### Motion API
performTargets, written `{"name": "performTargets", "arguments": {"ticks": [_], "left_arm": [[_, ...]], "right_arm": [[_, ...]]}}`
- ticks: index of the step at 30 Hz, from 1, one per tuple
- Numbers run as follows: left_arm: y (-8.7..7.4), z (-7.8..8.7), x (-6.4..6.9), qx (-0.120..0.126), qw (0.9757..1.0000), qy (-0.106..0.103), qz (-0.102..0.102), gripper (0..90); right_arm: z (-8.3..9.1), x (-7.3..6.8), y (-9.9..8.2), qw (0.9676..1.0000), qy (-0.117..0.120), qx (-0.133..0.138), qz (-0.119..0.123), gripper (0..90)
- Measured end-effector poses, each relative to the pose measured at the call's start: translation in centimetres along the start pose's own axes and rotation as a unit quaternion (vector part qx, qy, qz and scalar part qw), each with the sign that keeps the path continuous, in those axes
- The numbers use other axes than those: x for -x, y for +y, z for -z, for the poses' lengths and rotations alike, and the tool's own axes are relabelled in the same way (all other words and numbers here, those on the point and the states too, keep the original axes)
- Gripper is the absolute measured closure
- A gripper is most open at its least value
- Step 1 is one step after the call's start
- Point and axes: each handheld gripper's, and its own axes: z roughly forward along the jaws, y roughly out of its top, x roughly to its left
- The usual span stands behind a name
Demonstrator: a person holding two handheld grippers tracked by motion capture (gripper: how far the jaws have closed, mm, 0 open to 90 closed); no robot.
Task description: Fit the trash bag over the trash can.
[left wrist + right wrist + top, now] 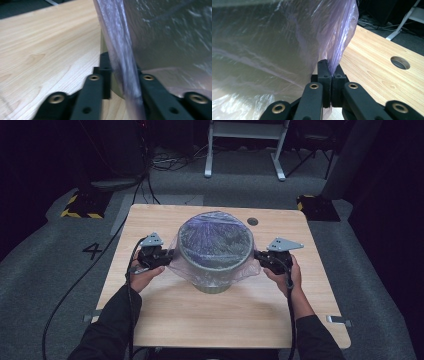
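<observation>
A thin, translucent purple-tinted plastic bag (215,245) was seen draped over the mouth of a round grey-green bin (212,282), which stood upright near the middle of the pale wood-grain table (165,315). The film was judged to be very light, soft and slippery, and liable to tear or slide off the rim if pulled sharply. The crumpled skirt hanging outside the bin wall was judged the only sensible place to take hold, low at opposite sides, where enough loose film was gathered to be pinched. The bin itself was judged stiff and light enough to be dragged or tipped by an uneven pull.

The bag's skirt was flanked by both tongs. At the bin's right side, the right tongs (329,82) were clenched on a gathered fold of the film, the jaws being pressed flat together with the plastic rising from between their tips. At the bin's left side, a twisted strand of film ran down between the jaws of the left tongs (121,82). Those jaws stood apart, and the strand lay against one jaw without being pinched, so that side was taken to be released.

A round cable hole (252,221) was noted in the table beyond the bin.
</observation>
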Motion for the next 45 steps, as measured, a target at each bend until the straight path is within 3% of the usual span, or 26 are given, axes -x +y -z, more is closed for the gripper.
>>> {"name": "performTargets", "arguments": {"ticks": [2,5,6,9,12,14,18,23,26,28,30,34,35,36,37,38,40,45], "left_arm": [[-0.1,0.8,0.4,0.009,0.9998,0.014,0.005,51.3],[-0.2,2.0,1.5,0.011,0.9991,0.033,-0.024,26.6],[-0.3,2.4,1.7,0.011,0.9988,0.038,-0.029,22.8],[-0.6,3.7,1.8,0.024,0.9980,0.038,-0.044,18.5],[-1.1,4.5,1.3,0.030,0.9985,0.023,-0.039,16.8],[-1.5,4.8,1.0,0.038,0.9988,0.002,-0.033,16.7],[-1.6,4.7,1.5,0.036,0.9984,-0.005,-0.043,16.8],[-1.3,3.5,2.5,0.025,0.9983,-0.020,-0.048,17.3],[-1.2,2.8,2.9,0.017,0.9985,-0.013,-0.050,19.7],[-1.1,2.7,3.0,0.024,0.9987,-0.015,-0.043,21.0],[-1.0,2.7,3.1,0.031,0.9989,-0.015,-0.030,28.8],[-0.8,3.1,3.2,0.038,0.9987,-0.006,-0.033,32.5],[-0.8,3.3,3.2,0.041,0.9984,-0.013,-0.036,38.6],[-0.8,3.5,3.4,0.041,0.9983,-0.007,-0.040,48.7],[-0.8,3.6,3.5,0.036,0.9982,-0.001,-0.047,50.3],[-0.9,3.6,3.5,0.034,0.9978,-0.007,-0.057,60.6],[-1.2,3.4,3.9,0.016,0.9966,0.003,-0.081,73.7],[-2.2,2.5,4.2,-0.016,0.9950,-0.011,-0.098,82.2]], "right_arm": [[0.5,-0.2,-0.1,1.0000,-0.001,0.003,0.003,78.4],[1.5,-0.4,-0.1,0.9998,-0.003,0.016,0.009,61.6],[1.8,-0.5,0.0,0.9998,-0.007,0.013,0.015,56.4],[2.8,-0.7,0.0,0.9993,-0.005,0.018,0.032,46.7],[3.6,-1.3,-0.1,0.9982,0.017,0.034,0.047,37.2],[4.0,-2.0,-0.2,0.9966,0.031,0.037,0.067,32.5],[3.9,-3.6,-0.4,0.9932,0.032,0.029,0.108,23.7],[2.9,-4.5,-0.6,0.9909,0.033,0.015,0.129,20.2],[2.4,-4.8,-0.8,0.9903,0.038,0.010,0.133,24.8],[2.1,-5.0,-1.0,0.9889,0.043,0.008,0.142,37.0],[1.9,-5.2,-1.3,0.9870,0.050,0.007,0.153,50.6],[1.9,-5.4,-1.5,0.9862,0.038,0.018,0.160,78.1],[2.0,-5.5,-1.5,0.9860,0.034,0.021,0.162,83.7],[2.1,-5.5,-1.6,0.9859,0.033,0.025,0.162,88.9],[2.2,-5.5,-1.7,0.9859,0.034,0.027,0.162,90.0],[2.3,-5.5,-1.8,0.9860,0.033,0.027,0.161,90.0],[2.2,-5.5,-2.1,0.9863,0.039,0.021,0.159,90.0],[1.4,-5.6,-3.2,0.9861,0.053,-0.003,0.157,90.0]]}}
